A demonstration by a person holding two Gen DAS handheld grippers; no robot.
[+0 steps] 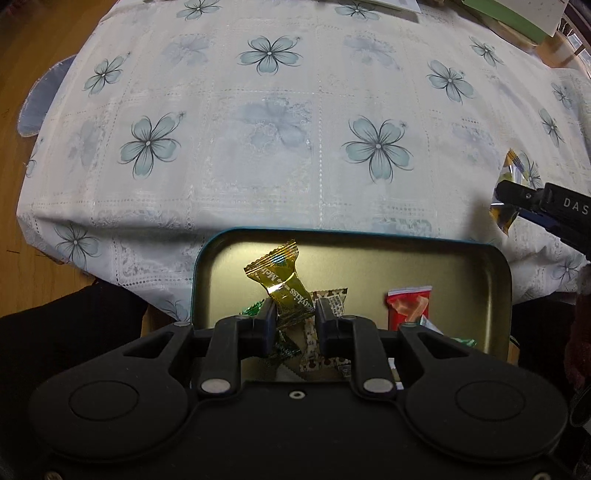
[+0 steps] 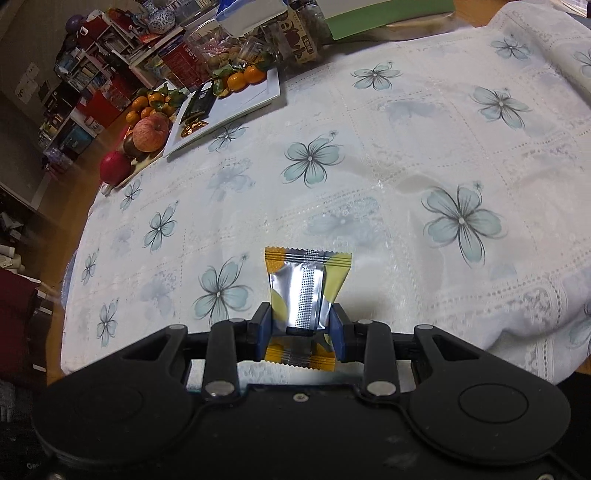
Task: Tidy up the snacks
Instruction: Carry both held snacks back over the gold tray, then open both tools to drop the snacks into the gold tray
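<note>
My left gripper [image 1: 293,314] is shut on a gold-wrapped candy [image 1: 283,280], held above an open teal tin [image 1: 229,236] with a gold inside. In the tin lie a red packet [image 1: 408,306], a brown patterned packet [image 1: 332,295] and green-wrapped sweets [image 1: 255,308]. My right gripper [image 2: 301,319] is shut on a silver and yellow snack packet [image 2: 304,288] that stands up between its pads over the flowered tablecloth. From the left wrist view, that right gripper [image 1: 498,194] shows at the right edge with the packet [image 1: 511,166] in it, to the right of the tin.
A white tablecloth [image 2: 406,166] with blue flowers covers the table. At its far left stand a white tray [image 2: 236,107] with mandarins, an apple [image 2: 149,134] and jars. A green box [image 1: 517,18] lies at the far edge. Cluttered shelves lie beyond.
</note>
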